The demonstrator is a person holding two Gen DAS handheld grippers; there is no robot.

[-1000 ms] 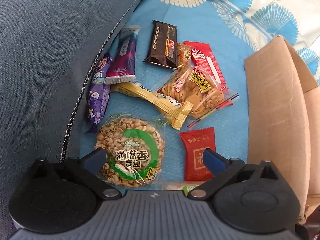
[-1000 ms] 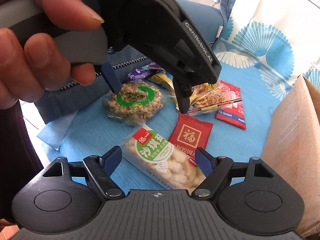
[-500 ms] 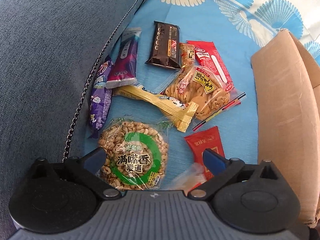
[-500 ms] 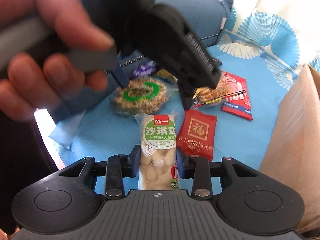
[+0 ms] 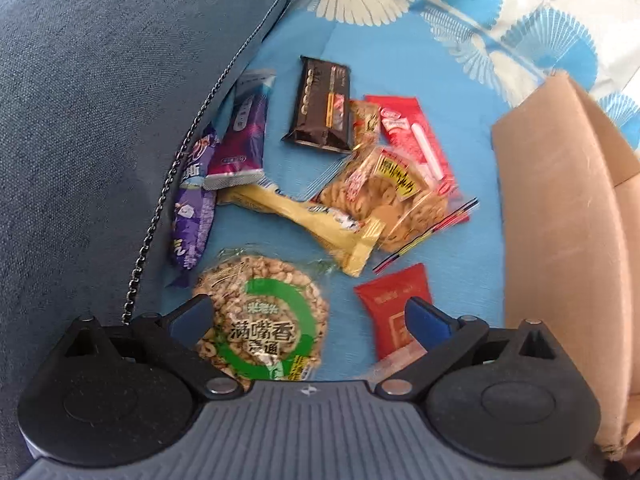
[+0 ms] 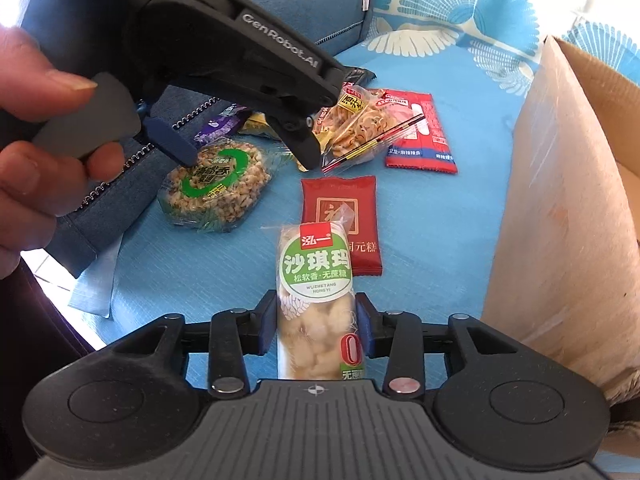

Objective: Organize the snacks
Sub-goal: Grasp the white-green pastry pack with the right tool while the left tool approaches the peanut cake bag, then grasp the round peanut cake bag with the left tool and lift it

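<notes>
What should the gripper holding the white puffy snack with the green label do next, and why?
Probably lift the green-labelled clear packet of pale puffed snack and carry it toward the brown cardboard box. The right gripper has it between its pads, though its jaws are opening slightly, so tighten first. The box stands open close on that side.

A: What is the support surface?
B: A blue cloth point(image 5: 400, 60), lit brightly by daylight; its far portion is cream with blue fan motifs point(image 6: 460, 12).

A: What adjoins it?
B: A grey-blue upholstered cushion point(image 5: 100, 120) with a zip along its edge on the left. Pale floor tiles point(image 6: 44, 272) show at the lower left in the right wrist view.
</notes>
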